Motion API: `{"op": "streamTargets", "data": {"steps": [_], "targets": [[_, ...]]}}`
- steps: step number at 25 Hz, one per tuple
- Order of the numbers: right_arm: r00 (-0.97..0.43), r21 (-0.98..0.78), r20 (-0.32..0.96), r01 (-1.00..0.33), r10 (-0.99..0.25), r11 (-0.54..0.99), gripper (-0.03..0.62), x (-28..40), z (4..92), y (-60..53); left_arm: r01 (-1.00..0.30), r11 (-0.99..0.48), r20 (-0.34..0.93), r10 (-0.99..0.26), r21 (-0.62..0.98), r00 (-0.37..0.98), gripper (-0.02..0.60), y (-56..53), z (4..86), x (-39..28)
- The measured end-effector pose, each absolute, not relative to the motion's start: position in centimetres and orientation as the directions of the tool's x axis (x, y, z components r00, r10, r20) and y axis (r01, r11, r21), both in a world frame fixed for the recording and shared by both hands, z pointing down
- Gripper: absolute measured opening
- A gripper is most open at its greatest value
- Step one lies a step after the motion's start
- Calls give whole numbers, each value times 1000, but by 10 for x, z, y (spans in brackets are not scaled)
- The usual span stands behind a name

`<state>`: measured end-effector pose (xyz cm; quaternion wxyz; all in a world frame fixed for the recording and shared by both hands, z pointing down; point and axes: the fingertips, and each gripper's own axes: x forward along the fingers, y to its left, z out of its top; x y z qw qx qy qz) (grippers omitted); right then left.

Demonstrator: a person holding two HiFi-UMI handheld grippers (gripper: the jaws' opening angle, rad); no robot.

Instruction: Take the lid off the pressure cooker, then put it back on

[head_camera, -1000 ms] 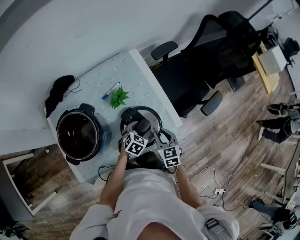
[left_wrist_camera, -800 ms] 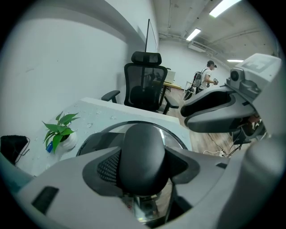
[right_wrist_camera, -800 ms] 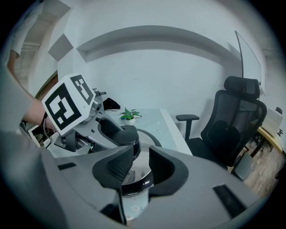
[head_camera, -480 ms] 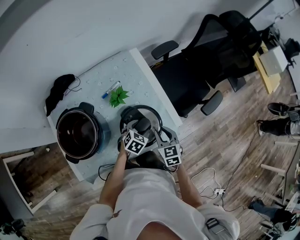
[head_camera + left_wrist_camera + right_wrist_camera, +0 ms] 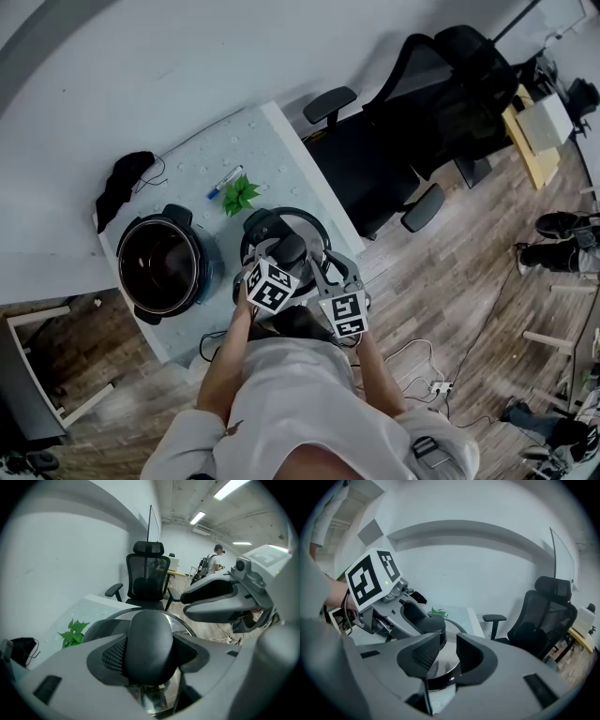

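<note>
The pressure cooker pot (image 5: pixel 169 267) stands open and dark inside at the table's left front. Its round lid (image 5: pixel 307 225) hangs just right of it, over the table's front right part. My left gripper (image 5: pixel 284 255) is shut on the lid's black top handle (image 5: pixel 150 644), with a pad pressed on each side. The right gripper (image 5: pixel 317 274) comes in from the lid's near side. In the right gripper view its jaws (image 5: pixel 447 654) stand narrow around the lid's dark rim (image 5: pixel 440 681), below the shiny lid top (image 5: pixel 444 663).
A small green plant (image 5: pixel 240 195), a blue marker pen (image 5: pixel 223 182) and a black cloth with a cable (image 5: pixel 122 183) lie on the white table (image 5: pixel 281 150) behind the pot. A black office chair (image 5: pixel 422 122) stands right of the table. A cable hangs off the table's front edge.
Both grippers and the lid have come up a little together; the lid looks slightly larger and nearer. The pot has stayed put.
</note>
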<state>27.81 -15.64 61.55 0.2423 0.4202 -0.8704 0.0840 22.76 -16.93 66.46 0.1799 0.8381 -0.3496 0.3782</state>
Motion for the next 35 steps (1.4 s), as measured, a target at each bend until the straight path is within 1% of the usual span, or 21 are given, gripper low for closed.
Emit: {"op": "streamTargets", "data": {"steps": [14,19,27,35], "targets": [[-577,102,410,-741,-706,664,115,269,536,-148,-712,-702,759,-459,9,462,273,-162,579,215],[-593,136,374,-726,-713,674,115,255,503,-148,-709,-705,752,-459,17,474,273,-158,548,206],[-573,149,338,-751,-747,643,115,227,475,-146,-669,-743,740,-441,17,508,273,-153,514,180],[-605,167,312,-724,-733,669,115,189,454,-143,-653,-757,744,-431,11,511,273,-148,491,145]]}}
